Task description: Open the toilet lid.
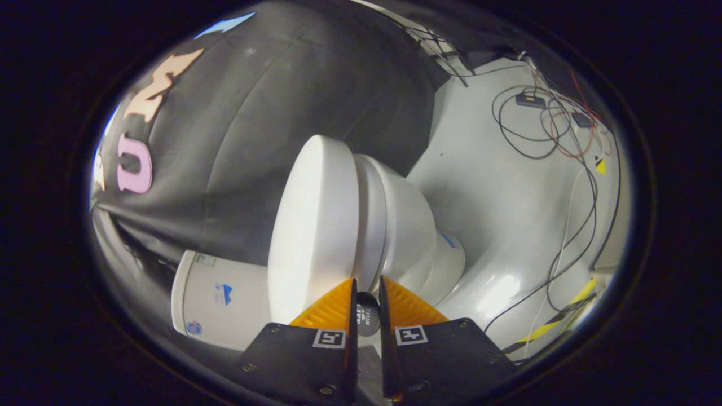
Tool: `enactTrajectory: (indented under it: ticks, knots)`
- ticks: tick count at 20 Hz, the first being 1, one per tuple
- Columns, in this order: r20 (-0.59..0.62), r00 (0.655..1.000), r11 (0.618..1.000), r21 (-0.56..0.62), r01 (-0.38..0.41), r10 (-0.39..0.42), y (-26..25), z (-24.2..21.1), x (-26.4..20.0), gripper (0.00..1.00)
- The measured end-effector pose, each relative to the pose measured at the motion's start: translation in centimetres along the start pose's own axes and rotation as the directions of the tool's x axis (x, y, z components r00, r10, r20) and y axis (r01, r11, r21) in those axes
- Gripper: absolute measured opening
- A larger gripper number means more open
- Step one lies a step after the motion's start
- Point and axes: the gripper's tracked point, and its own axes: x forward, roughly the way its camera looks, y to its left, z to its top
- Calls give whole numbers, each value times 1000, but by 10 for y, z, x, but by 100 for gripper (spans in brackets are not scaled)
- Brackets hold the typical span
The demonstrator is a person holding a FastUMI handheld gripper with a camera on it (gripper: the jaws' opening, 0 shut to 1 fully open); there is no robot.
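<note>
Gripper (pixel 368 290) nearest: fingers nearly together, narrow gap, tips at lower edge of toilet lid (pixel 313 225), not clamped on it. Small dark round part (pixel 368 316) seen in gap. Lid closed over bowl (pixel 403 225); tank (pixel 217 296) beside lid. Beyond toilet: grey floor (pixel 496 214), loose cables (pixel 541 129), striped tape (pixel 555 318), black cloth wall (pixel 271 113). View rolled, toilet appears sideways

A pale grey floor (pixel 507 214) is seen, on which the white toilet (pixel 395 225) stands. Loose cables (pixel 541 124) and striped tape (pixel 558 316) lie on it.
</note>
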Motion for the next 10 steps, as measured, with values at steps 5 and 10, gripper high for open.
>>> enactTrajectory:
  ticks: [5,10]
  knots:
    - [4,1000,997,-80,-8,9,3,0,17,11]
    - [-4,1000,986,-168,7,-7,10,0,15,7]
